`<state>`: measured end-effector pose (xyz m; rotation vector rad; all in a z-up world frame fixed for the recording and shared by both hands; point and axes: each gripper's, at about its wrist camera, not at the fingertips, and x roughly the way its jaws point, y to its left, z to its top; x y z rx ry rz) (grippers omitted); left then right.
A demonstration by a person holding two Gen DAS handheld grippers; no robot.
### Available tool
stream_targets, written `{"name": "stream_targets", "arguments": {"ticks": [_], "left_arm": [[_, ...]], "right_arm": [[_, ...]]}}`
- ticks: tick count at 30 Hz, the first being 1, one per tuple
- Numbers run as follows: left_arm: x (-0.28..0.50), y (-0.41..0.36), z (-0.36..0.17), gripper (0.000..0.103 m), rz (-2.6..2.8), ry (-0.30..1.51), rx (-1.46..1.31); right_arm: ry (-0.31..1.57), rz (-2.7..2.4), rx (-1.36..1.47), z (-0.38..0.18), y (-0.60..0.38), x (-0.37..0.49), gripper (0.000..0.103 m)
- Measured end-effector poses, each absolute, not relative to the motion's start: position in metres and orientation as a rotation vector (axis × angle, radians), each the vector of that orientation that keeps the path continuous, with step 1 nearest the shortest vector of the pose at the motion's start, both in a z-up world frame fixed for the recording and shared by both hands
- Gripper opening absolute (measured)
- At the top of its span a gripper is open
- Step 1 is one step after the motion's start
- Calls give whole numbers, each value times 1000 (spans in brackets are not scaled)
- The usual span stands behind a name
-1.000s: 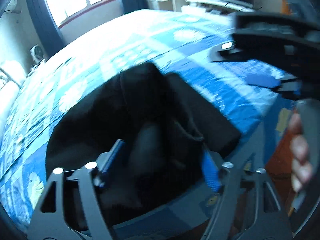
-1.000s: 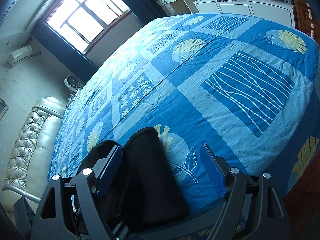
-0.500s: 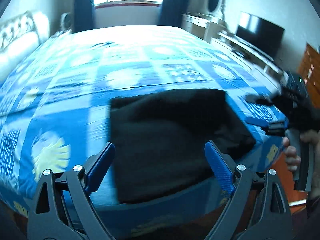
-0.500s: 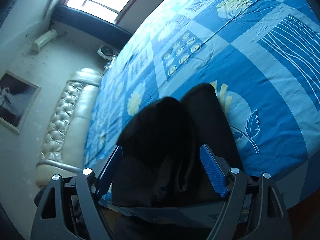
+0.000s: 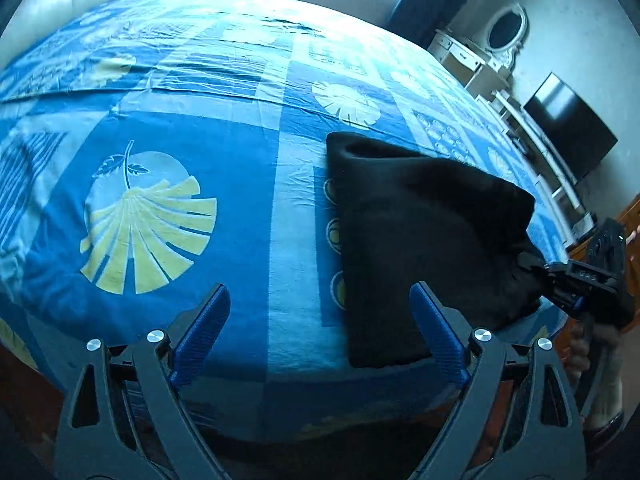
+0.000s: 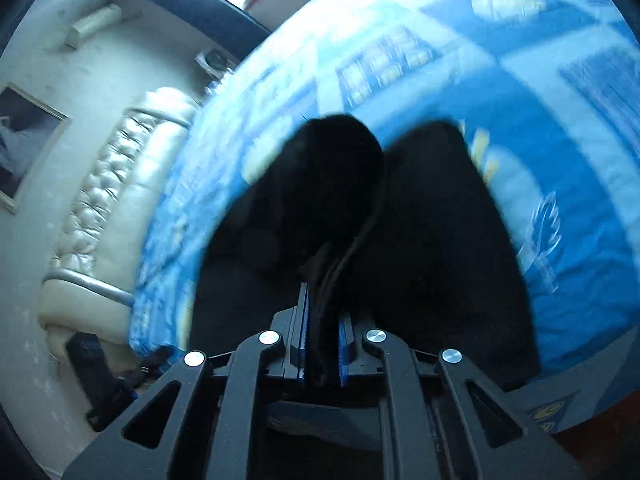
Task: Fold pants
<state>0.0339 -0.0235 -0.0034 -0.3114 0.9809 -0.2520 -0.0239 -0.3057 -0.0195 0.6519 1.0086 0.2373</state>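
The black pants (image 5: 420, 240) lie folded in a thick stack near the front right corner of the blue patterned bed (image 5: 180, 140). My left gripper (image 5: 319, 292) hovers open over bare sheet just left of the stack, with nothing between its fingers. At the stack's right corner my right gripper (image 5: 560, 280) bites into the fabric. In the right wrist view its jaws are closing and the right gripper (image 6: 322, 312) is shut on a bunched edge of the pants (image 6: 432, 240). That view is blurred by motion.
The bed's front edge runs just under both grippers. A padded cream headboard (image 6: 120, 184) stands at the bed's left end. A white dresser with an oval mirror (image 5: 480, 60) and a dark TV (image 5: 568, 128) line the right wall. A hand (image 5: 580, 356) holds the right gripper.
My left gripper let go of the pants and swung left off the stack, jaws wider. The right gripper's jaws went from wide open to closed on the pants' edge.
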Motion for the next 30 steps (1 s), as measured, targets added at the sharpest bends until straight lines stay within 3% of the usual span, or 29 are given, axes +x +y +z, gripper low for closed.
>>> {"name": "stream_targets", "arguments": {"ticks": [4, 11, 21, 30], "left_arm": [[34, -35, 4, 91, -283, 956, -303], [43, -80, -11, 91, -297, 979, -175], [51, -102, -29, 92, -303, 1018, -147], [62, -112, -46, 94, -312, 1079, -162]], "right_arm": [[962, 231, 634, -2, -328, -31, 9], [1037, 166, 674, -57, -354, -32, 8], [1026, 134, 611, -51, -360, -37, 8], [1020, 204, 746, -65, -380, -46, 7]]}}
